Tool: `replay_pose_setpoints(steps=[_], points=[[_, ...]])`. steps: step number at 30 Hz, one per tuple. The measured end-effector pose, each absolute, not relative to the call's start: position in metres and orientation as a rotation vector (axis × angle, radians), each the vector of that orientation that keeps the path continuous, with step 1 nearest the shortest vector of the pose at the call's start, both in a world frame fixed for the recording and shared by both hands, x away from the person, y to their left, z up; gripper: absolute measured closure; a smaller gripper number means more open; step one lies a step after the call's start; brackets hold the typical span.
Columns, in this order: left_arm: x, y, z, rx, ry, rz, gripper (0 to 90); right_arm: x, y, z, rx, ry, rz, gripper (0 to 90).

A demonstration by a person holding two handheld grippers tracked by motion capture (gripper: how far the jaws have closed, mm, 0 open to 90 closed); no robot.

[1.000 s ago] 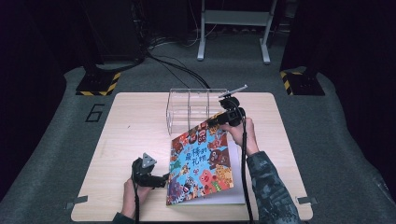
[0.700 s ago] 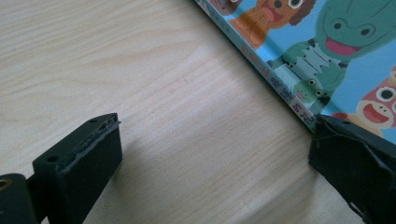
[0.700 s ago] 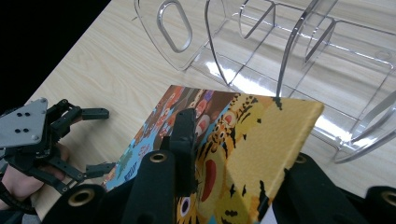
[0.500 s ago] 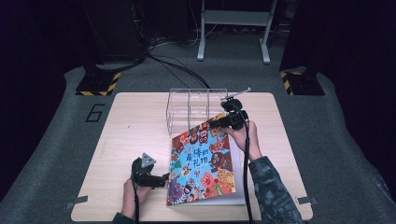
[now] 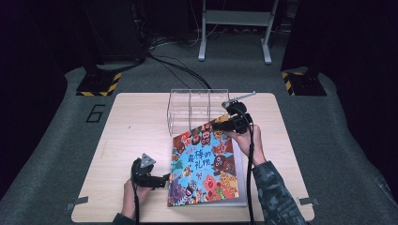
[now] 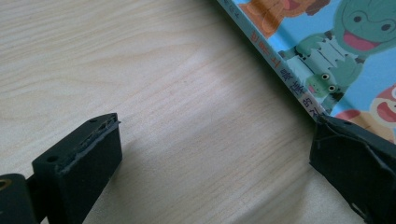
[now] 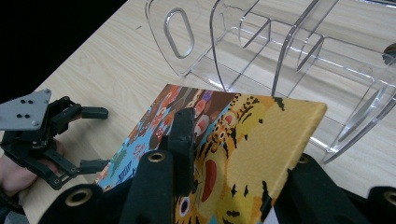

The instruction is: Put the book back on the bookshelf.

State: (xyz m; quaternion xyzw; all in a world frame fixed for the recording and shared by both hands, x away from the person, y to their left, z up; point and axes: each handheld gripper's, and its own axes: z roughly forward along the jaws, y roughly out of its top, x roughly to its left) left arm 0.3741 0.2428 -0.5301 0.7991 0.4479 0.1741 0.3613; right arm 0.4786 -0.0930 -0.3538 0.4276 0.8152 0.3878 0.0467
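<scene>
We see the picture book (image 5: 206,166) lying in the lower middle of the high view, on the wooden bench (image 5: 131,136), its colourful cover of cartoon animals facing up; its far corner is lifted, tilted up off the bench, and the right claw (image 5: 219,125) is clenched on that corner just right of centre; in the right gripper view the book (image 7: 224,154) fills the lower middle, one jaw pressed on the cover and the other under the yellow corner at lower right; behind it, across the top of that view, stands the clear acrylic organiser (image 7: 280,51), its compartments open towards us, and in the high view the organiser (image 5: 195,110) sits just beyond the book's raised corner; the left claw (image 5: 165,179) is at the lower left of the book in the high view, released, jaws spread wide; in the left gripper view one jaw stands on bare wood at lower left, the other touches the book's spine (image 6: 299,79) at the right edge.
</scene>
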Motion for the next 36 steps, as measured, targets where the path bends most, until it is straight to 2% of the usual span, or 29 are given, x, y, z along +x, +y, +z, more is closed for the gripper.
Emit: replay_pose_setpoints(steps=[9, 21, 36], points=[[0.381, 0.246, -0.528, 1.992, 1.175, 0.369, 0.0, 0.466, -0.093, -0.348, 1.237, 2.453, 1.192, 67.0], [0.398, 0.250, -0.502, 1.897, 1.142, 0.245, 0.0, 0.455, -0.094, -0.347, 1.185, 2.421, 1.216, 66.4], [0.418, 0.235, -0.482, 1.919, 1.083, 0.137, 0.0, 0.443, -0.099, -0.348, 1.105, 2.378, 1.288, 66.1]])
